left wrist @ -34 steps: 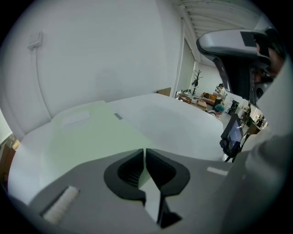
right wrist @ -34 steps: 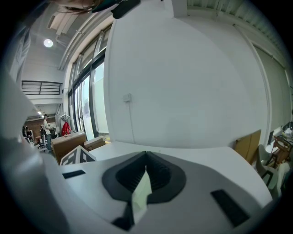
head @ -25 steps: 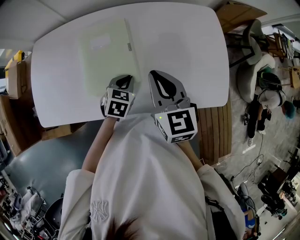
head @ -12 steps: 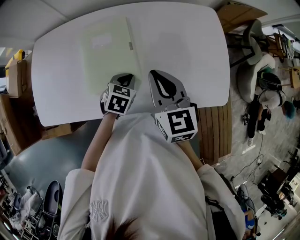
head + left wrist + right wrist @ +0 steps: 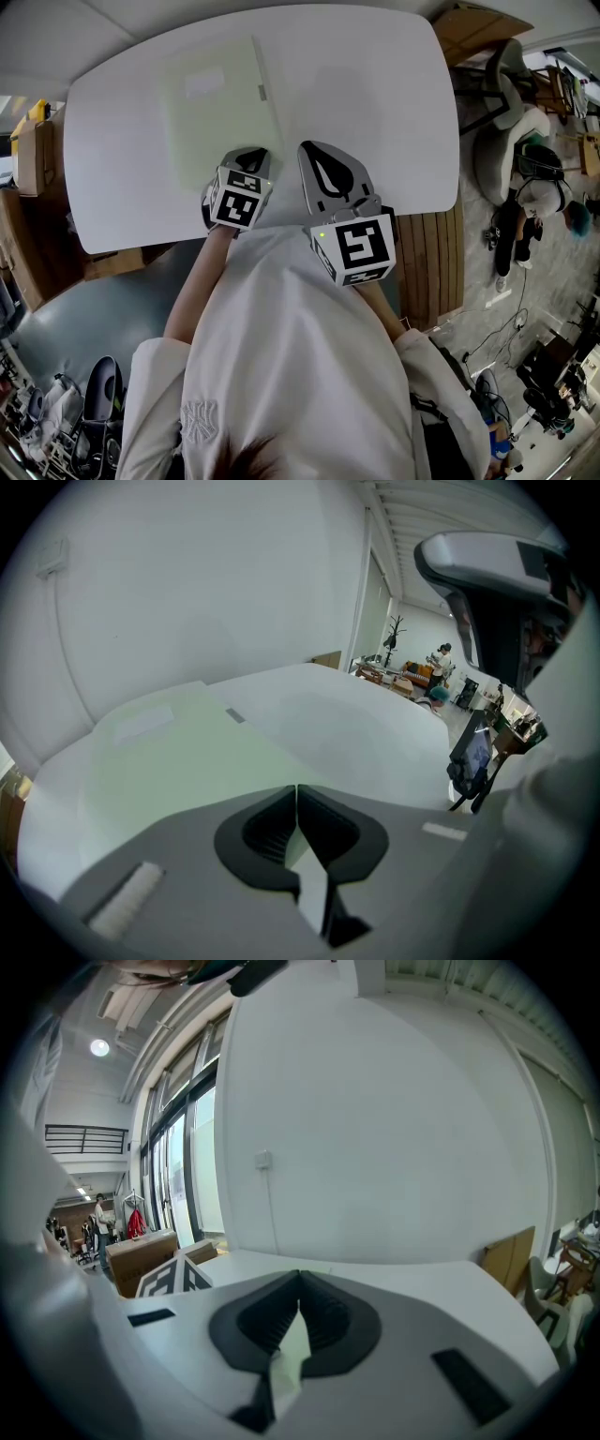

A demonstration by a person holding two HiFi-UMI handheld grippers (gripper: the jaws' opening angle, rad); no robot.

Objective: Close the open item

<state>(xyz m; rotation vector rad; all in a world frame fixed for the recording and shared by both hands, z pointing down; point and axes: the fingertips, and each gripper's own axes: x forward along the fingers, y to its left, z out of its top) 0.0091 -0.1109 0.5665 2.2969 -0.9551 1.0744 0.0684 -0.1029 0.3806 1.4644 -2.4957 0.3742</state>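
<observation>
A flat pale green folder [image 5: 220, 108] lies shut on the white table [image 5: 375, 94], with a white label on its cover and a small grey tab [image 5: 260, 91] at its right edge. My left gripper [image 5: 248, 156] hangs over the folder's near right corner, angled down, jaws shut with nothing between them. In the left gripper view the folder [image 5: 178, 752] spreads out just beyond the closed tips [image 5: 296, 789]. My right gripper [image 5: 323, 161] sits to the right of the folder over bare table, also shut and empty; its tips [image 5: 300, 1283] meet in the right gripper view.
Cardboard boxes [image 5: 33, 150] stand off the table's left end. Office chairs [image 5: 511, 122] and a seated person are off to the right across a wooden floor strip [image 5: 436, 262]. A white wall [image 5: 394, 1129] rises behind the table's far edge.
</observation>
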